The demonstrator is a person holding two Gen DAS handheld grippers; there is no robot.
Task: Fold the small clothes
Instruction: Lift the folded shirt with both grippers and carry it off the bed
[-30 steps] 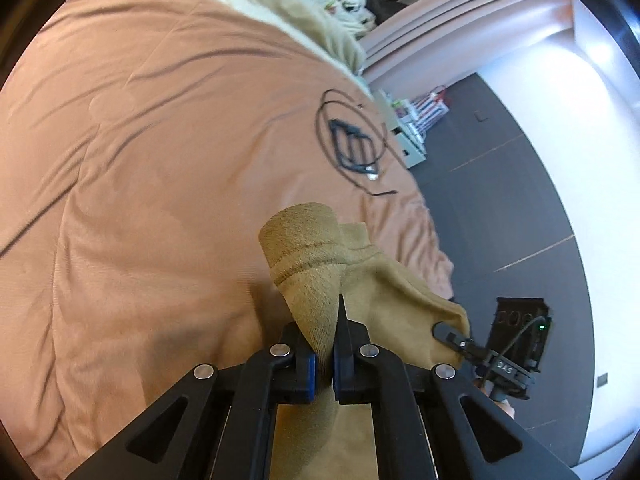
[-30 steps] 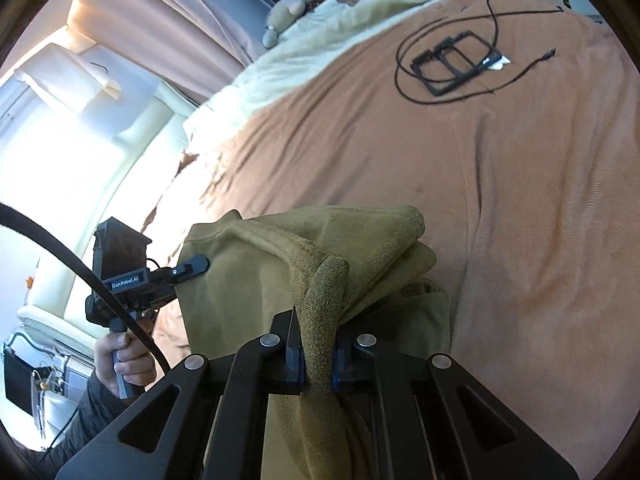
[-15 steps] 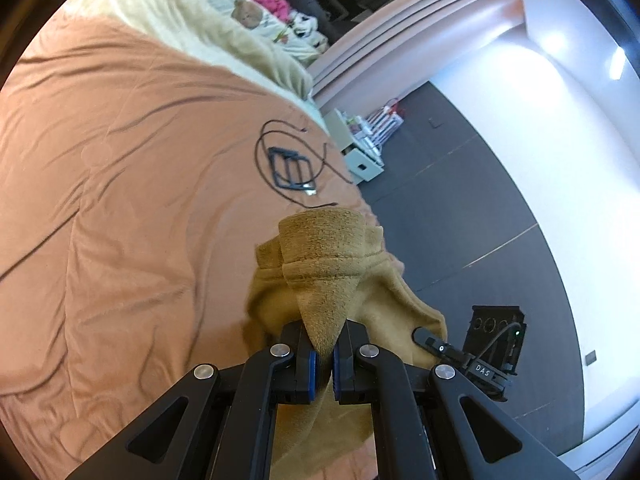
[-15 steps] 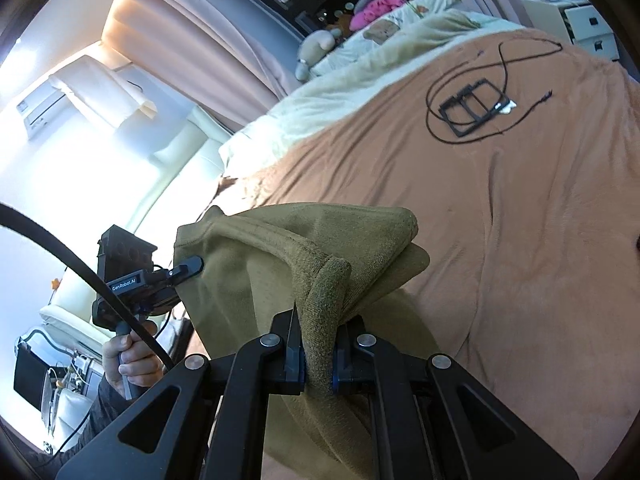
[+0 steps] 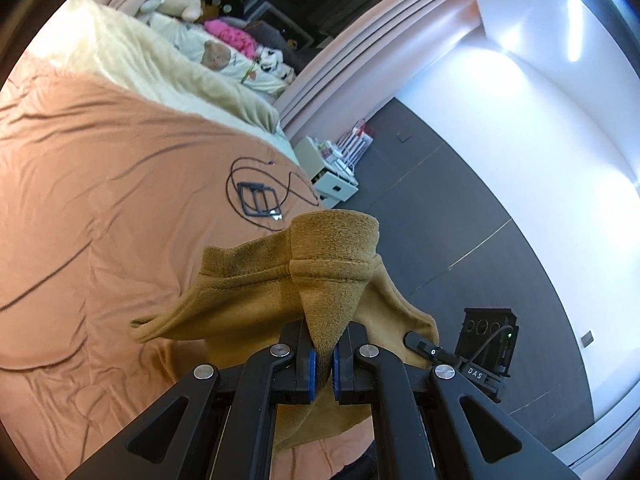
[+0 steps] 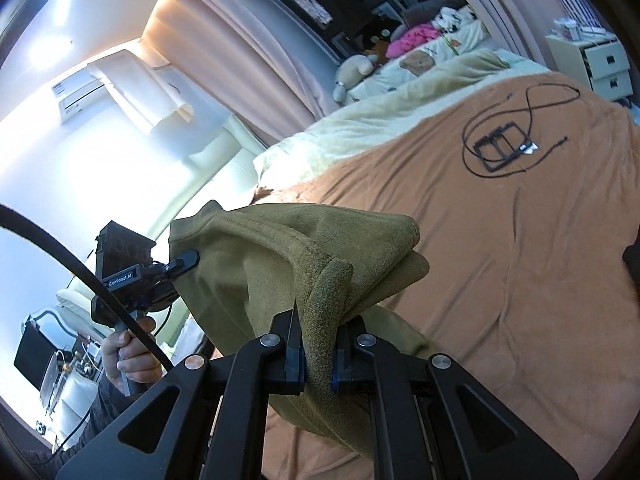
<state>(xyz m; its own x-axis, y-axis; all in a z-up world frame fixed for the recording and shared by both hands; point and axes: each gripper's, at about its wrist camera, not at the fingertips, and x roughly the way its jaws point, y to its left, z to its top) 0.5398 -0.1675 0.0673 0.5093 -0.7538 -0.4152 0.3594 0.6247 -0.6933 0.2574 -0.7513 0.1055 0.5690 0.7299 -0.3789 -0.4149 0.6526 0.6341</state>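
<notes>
My right gripper (image 6: 318,360) is clamped on a thick ribbed edge of the olive-green garment (image 6: 280,256), the cloth bunched between the blue pads and draping over the jaws. Across the stretched fabric I see my left gripper (image 6: 186,261) pinching the garment's far corner, with the hand (image 6: 128,354) around its handle at lower left. Beyond lies the orange bedspread (image 6: 500,260), wrinkled, with a black frame (image 6: 502,146) and a looped black cable (image 6: 532,100) lying on it. A cream blanket (image 6: 360,132) lies further back, stuffed toys (image 6: 360,70) behind it.
</notes>
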